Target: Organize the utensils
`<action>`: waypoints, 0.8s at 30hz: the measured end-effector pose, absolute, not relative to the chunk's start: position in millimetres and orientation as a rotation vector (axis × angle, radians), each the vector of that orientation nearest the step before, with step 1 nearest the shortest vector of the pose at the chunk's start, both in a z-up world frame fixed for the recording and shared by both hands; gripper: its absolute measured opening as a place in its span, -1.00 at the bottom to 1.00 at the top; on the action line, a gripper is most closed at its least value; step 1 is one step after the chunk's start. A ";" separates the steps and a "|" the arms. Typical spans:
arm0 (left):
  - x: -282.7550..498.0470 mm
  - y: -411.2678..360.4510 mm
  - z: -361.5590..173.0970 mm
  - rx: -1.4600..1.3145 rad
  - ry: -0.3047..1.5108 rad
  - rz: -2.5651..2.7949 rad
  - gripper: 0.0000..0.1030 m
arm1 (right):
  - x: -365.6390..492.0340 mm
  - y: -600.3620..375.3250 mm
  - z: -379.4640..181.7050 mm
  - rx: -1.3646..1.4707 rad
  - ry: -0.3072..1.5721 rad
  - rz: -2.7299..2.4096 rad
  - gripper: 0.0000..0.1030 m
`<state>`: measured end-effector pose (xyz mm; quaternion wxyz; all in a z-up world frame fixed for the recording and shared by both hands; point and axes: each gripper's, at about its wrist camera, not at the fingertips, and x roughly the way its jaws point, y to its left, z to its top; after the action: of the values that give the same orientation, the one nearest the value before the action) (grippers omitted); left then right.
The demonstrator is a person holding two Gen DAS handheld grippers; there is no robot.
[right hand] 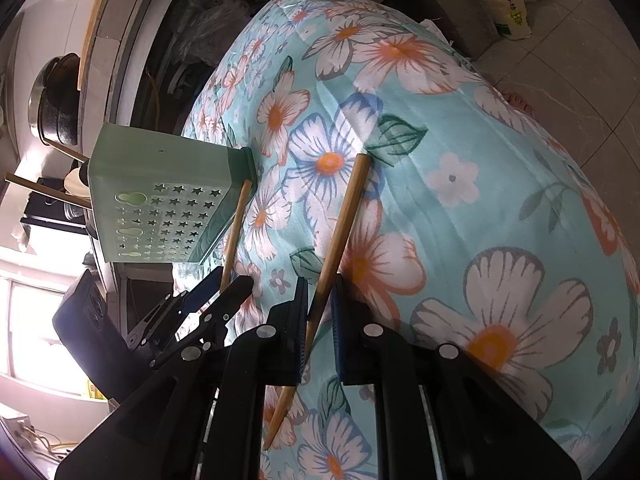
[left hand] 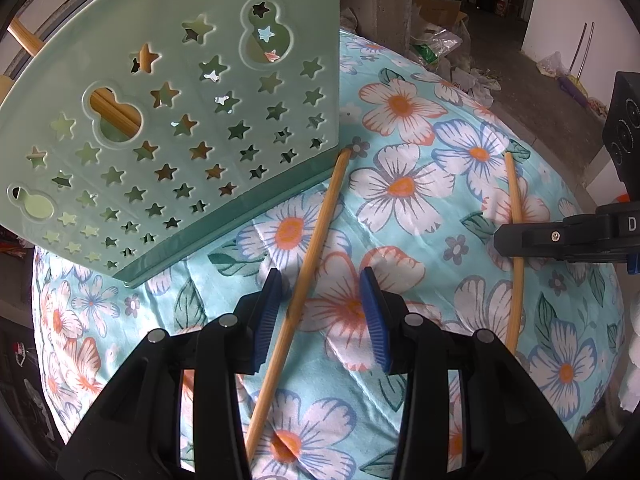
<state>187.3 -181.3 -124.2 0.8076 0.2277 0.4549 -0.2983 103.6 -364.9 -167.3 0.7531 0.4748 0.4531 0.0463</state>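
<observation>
Your left gripper [left hand: 324,312] had its blue-padded fingers [left hand: 266,320] spread apart, and a bamboo chopstick [left hand: 308,260] lay on the floral cloth [left hand: 420,208] between them, close to the left pad, with clear space to the right pad, so nothing was grasped there. That chopstick ran away from the fingers until its far tip reached the base of the green holder [left hand: 168,120]. Your right gripper [right hand: 320,320] had its fingers [right hand: 298,320] clenched on the second chopstick [right hand: 340,236], gripping it partway along its length; the thick end stretched forward over the cloth and the thin tapered end stuck out back beneath the gripper. In the left view, that second chopstick [left hand: 516,240] lay well to the right of the first. The holder, pierced with star-shaped holes, stood on the cloth at the left edge, and more chopsticks [left hand: 116,110] showed through its openings and stuck out of its top.
</observation>
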 end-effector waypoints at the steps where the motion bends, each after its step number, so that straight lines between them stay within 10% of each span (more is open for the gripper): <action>1: 187.3 -180.8 -123.9 0.487 0.973 -0.638 -0.25 | 103.6 -364.6 -167.1 1.036 0.989 0.101 -0.78; 24: 186.0 -181.3 -124.2 0.488 0.972 -0.638 -0.25 | 101.8 -366.8 -166.2 1.035 0.992 0.097 -0.78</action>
<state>186.0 -181.3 -124.2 0.8078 0.2282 0.4545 -0.2981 101.8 -366.8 -166.2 0.7528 0.4743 0.4543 0.0444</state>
